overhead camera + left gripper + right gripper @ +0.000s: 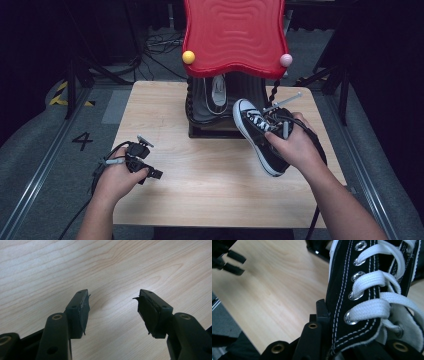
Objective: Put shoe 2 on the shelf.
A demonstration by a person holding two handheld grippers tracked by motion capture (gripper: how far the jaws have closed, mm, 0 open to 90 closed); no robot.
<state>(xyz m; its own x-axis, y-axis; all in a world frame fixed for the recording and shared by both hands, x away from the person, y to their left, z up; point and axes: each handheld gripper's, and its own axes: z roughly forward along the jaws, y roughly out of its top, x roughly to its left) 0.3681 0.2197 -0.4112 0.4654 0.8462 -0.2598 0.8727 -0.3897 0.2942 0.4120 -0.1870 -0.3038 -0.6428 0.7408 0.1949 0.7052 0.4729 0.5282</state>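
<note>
A black canvas sneaker [257,136] with white laces and a white toe cap hangs tilted above the table's right side, toe toward the rack. My right gripper [278,126] is shut on its laced upper; in the right gripper view the black side panel with metal eyelets [352,292] sits clamped between the jaws. My left gripper [150,172] rests low at the front left of the wooden table [210,170], jaws open with only bare wood [112,305] between the pads. A second shoe [218,92] lies on the black rack [200,112] at the table's back.
A red wavy panel [234,35] with a yellow knob [188,57] and a pink knob [285,60] tops the rack. Black cables trail from both grippers off the front edge. Grey floor with rails surrounds the table.
</note>
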